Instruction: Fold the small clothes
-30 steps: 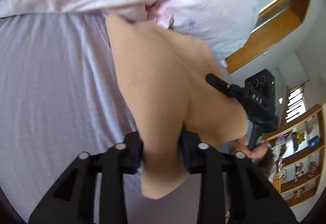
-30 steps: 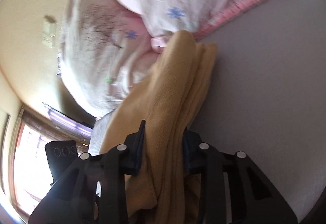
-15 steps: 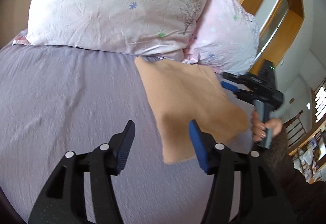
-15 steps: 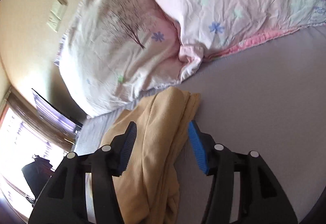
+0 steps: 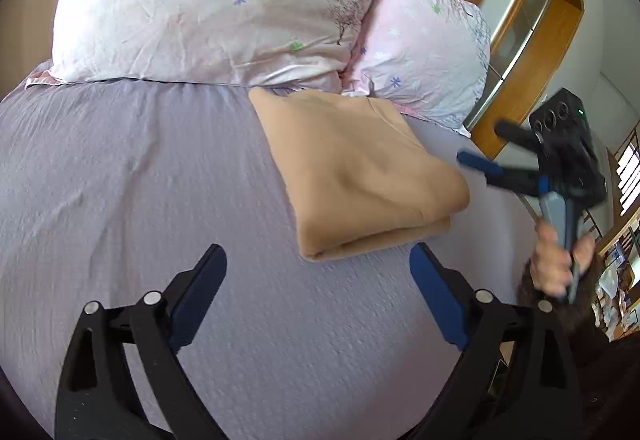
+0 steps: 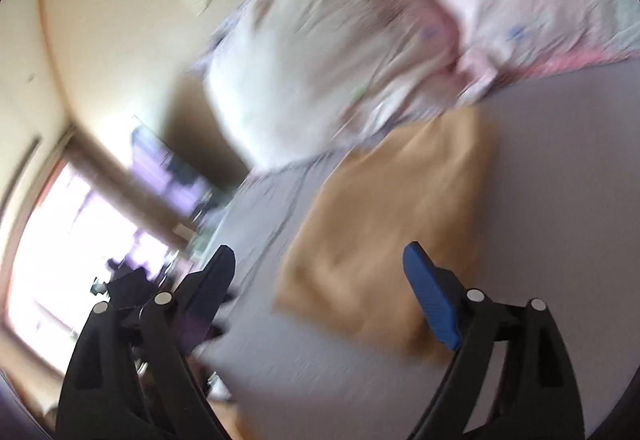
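A tan garment [image 5: 360,176] lies folded in a thick rectangle on the lilac bed sheet [image 5: 132,180], its far end against the pillows. My left gripper [image 5: 318,260] is open and empty, just short of the garment's near edge. My right gripper [image 5: 486,148] shows in the left wrist view at the garment's right side, open and clear of the cloth. The right wrist view is blurred; there the garment [image 6: 392,224] lies flat beyond the open right gripper [image 6: 320,260].
Two floral pillows, a whitish one [image 5: 216,4] and a pink one [image 5: 428,52], lie at the head of the bed. A wooden frame [image 5: 516,40] and shelves [image 5: 616,268] stand to the right. A bright window [image 6: 60,240] is at the left in the right wrist view.
Both grippers have let go of the tan garment, opened wide and pulled back. The garment has dropped from being held up to lying folded on the sheet.
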Demonstrator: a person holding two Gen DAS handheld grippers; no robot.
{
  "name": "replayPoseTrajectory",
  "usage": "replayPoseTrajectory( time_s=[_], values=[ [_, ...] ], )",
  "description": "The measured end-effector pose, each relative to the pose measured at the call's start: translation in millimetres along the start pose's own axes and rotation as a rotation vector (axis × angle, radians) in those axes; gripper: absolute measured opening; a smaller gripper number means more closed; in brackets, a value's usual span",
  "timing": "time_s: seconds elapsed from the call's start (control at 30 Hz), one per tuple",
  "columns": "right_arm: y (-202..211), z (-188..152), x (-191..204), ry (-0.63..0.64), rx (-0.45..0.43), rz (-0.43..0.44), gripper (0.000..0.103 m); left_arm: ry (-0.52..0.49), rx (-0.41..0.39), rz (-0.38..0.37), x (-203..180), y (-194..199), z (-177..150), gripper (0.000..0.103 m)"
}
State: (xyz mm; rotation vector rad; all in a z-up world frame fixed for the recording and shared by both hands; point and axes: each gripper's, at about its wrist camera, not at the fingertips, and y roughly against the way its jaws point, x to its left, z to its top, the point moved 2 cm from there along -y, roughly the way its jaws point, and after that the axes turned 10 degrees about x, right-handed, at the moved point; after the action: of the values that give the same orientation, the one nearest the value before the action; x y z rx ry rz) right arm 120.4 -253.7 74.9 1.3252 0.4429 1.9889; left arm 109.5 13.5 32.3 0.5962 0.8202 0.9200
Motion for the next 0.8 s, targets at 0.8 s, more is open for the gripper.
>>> replayPoseTrajectory(
  time_s=[0.8],
  values=[
    [-17.2,-83.7,-8.9,-0.035,0.062,-0.724,0.102,-0.028,0.242,0.396,-30.5,-65.6,-20.2,0.101]
  ],
)
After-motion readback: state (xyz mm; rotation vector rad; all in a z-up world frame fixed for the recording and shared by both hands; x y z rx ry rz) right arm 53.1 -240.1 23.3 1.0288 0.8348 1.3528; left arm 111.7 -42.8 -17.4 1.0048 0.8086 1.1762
